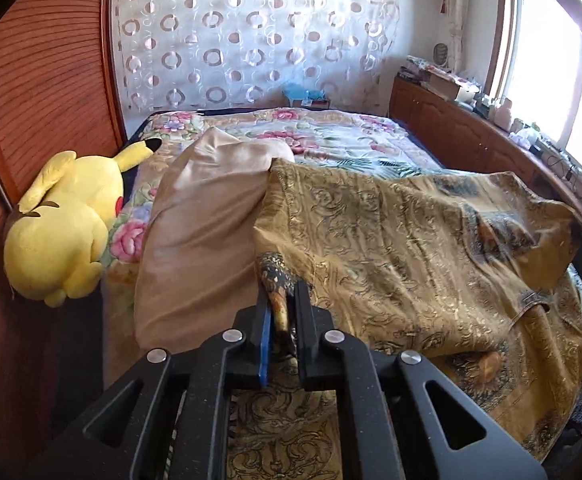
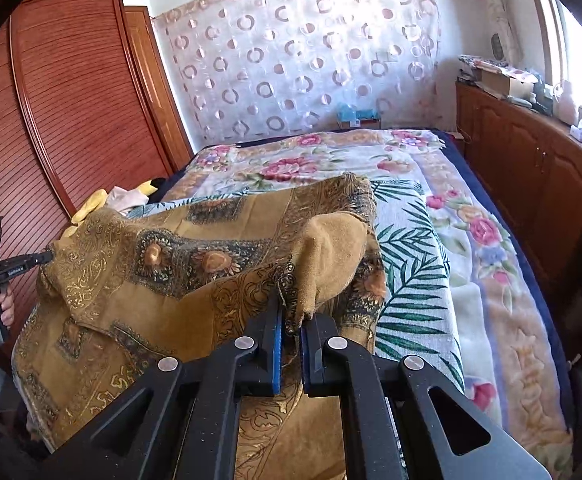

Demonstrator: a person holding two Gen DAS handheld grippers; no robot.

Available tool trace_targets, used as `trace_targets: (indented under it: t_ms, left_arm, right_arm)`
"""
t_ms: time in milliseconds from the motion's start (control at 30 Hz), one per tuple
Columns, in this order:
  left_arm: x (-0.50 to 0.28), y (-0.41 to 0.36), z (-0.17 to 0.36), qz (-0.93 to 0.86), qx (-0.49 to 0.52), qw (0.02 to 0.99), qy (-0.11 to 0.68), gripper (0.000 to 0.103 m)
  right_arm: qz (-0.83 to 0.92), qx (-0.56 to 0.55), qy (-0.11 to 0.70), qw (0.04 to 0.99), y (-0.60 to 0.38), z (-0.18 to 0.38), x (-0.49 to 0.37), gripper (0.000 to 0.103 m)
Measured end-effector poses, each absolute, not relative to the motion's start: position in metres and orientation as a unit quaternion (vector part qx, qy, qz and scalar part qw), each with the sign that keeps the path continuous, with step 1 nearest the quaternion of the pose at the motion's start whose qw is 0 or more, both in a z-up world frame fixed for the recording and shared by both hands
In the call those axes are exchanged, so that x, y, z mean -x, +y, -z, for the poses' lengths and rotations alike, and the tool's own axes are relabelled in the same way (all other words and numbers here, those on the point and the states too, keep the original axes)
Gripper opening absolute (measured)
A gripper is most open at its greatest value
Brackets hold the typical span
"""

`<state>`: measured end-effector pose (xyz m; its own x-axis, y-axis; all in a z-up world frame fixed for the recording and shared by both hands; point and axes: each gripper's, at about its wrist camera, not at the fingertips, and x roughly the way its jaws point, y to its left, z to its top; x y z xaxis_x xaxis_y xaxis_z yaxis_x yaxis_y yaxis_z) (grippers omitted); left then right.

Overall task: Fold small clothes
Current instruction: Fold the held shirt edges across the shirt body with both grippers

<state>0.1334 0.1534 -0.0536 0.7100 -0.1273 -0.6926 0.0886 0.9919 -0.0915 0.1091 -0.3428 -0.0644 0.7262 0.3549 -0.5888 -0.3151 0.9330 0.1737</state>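
Both tools (image 1: 282, 300) (image 2: 291, 312) apparently around garment (image 1: 391, 240) corners.

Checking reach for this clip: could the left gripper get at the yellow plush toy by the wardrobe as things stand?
Probably not right away: the left gripper is shut on the gold patterned cloth, and a beige pillow lies between it and the yellow plush toy.

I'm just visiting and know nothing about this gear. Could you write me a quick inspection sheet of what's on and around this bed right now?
Surface: bed with floral blanket.
Job's things: golden patterned cloth, lifted and draped between both tools.
Clutter: yellow plush toy; beige pillow.
Grippers: left gripper and right gripper, jaws both clamped on the cloth's edge.
Cables: some on the windowsill counter.
Surroundings: wooden wardrobe, circle-patterned curtain, bright window.
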Motion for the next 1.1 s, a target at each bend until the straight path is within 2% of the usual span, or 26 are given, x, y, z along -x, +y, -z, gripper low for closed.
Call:
trace_targets:
  t_ms: [100,267,433,500,700,867,1100]
  left_arm:
    - [-0.128,0.146,0.043,0.067,0.010,0.934,0.352,0.010]
    - [-0.131,0.131,0.034,0.071,-0.017,0.932,0.355,0.010]
    - [-0.154,0.126,0.047,0.054,-0.042,0.910,0.408,0.010]
    - [-0.154,0.129,0.051,0.058,-0.028,0.909,0.412,0.003]
    - [-0.111,0.146,0.013,0.072,0.035,0.936,0.343,0.002]
    - [-0.068,0.149,-0.009,0.077,0.031,0.944,0.320,0.002]
    - [-0.013,0.162,0.018,0.067,0.058,0.936,0.341,0.002]
  right_arm:
    - [-0.178,-0.028,0.327,0.928,-0.343,0.060,-0.111,0.007]
    - [-0.179,-0.029,0.328,0.927,-0.346,0.057,-0.114,0.007]
    - [-0.182,-0.026,0.330,0.926,-0.347,0.059,-0.116,0.007]
    - [-0.184,-0.027,0.331,0.925,-0.349,0.060,-0.116,0.007]
    - [-0.203,-0.052,0.318,0.925,-0.357,0.046,-0.107,0.006]
    - [-0.222,-0.066,0.290,0.928,-0.365,0.018,-0.080,0.006]
    - [-0.228,-0.051,0.302,0.924,-0.372,0.024,-0.030,0.006]
